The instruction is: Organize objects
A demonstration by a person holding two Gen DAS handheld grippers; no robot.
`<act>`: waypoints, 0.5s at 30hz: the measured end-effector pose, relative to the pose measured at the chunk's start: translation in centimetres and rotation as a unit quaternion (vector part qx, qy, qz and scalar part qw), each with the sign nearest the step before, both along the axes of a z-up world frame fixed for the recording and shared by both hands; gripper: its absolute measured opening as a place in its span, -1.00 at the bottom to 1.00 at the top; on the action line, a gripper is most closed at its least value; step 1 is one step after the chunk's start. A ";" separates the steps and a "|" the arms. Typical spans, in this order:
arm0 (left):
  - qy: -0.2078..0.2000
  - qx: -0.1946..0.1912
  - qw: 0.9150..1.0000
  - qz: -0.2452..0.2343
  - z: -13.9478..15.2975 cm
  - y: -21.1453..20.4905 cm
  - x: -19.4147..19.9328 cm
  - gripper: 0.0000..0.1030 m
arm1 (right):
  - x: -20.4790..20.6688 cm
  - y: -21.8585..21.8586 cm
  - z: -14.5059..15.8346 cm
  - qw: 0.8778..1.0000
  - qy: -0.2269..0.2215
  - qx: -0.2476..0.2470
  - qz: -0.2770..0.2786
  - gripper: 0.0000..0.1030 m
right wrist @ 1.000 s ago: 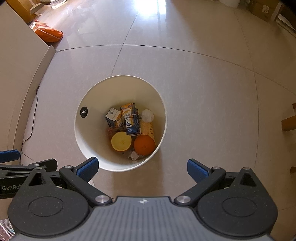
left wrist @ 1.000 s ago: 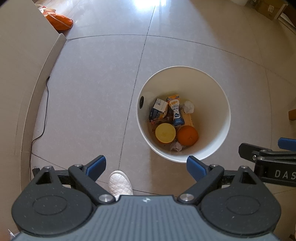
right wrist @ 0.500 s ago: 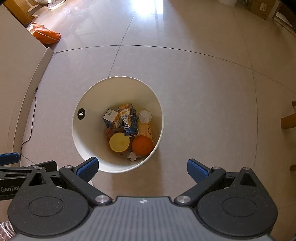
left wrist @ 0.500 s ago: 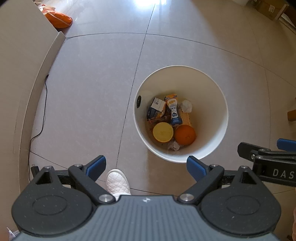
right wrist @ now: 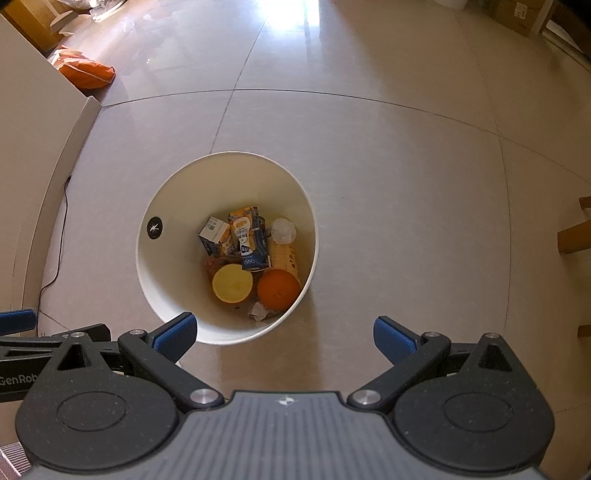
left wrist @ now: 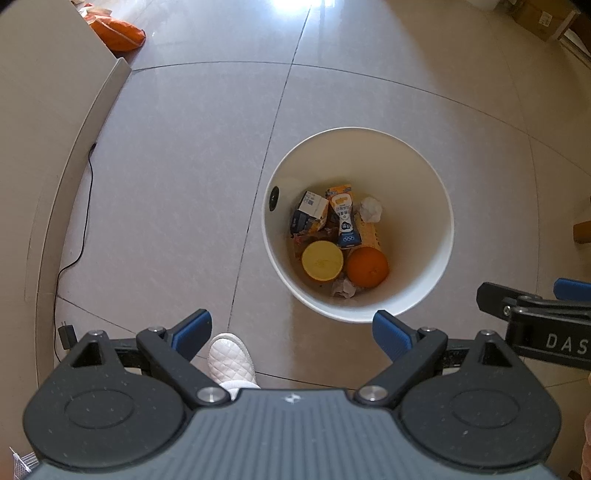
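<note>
A white round bin point(left wrist: 436, 184) point(right wrist: 173, 206) stands on the tiled floor below both grippers. Inside lie a whole orange point(left wrist: 367, 266) point(right wrist: 277, 288), a cut yellow citrus half point(left wrist: 322, 260) point(right wrist: 232, 283), small drink cartons point(left wrist: 345, 219) point(right wrist: 245, 238), a box point(left wrist: 312, 206) and crumpled paper point(left wrist: 370, 209) point(right wrist: 283, 230). My left gripper point(left wrist: 291, 330) hangs open and empty high above the floor, just left of the bin. My right gripper point(right wrist: 282, 336) is open and empty too, above the bin's near rim; it shows at the left wrist view's right edge point(left wrist: 532, 308).
A beige cabinet wall point(left wrist: 37, 110) runs along the left, with a black cable and plug point(left wrist: 66, 334) on the floor beside it. An orange bag point(left wrist: 118, 29) point(right wrist: 86, 74) lies far left. A person's white shoe point(left wrist: 231, 360) is below my left gripper. Cardboard boxes point(right wrist: 517, 14) sit far right.
Both grippers have drifted slightly, so the bin sits a little further off in each view. Both stay open, and the bin's contents have not moved.
</note>
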State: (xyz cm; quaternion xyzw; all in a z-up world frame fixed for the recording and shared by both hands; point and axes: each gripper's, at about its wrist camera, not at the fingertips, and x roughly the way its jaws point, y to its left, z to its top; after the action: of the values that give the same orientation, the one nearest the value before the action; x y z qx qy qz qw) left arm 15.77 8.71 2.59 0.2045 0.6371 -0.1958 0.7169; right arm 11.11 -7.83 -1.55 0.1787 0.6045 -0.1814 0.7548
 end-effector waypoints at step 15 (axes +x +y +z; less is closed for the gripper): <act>-0.002 0.002 1.000 0.004 0.2 0.0 -0.1 0.82 | -0.1 -0.1 -0.1 1.000 0.000 0.000 -0.002 1.00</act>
State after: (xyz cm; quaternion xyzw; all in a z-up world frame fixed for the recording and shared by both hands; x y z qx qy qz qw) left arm 15.63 8.69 2.76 0.2042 0.6369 -0.1914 0.7183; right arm 10.99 -7.93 -1.61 0.1796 0.6044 -0.1827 0.7544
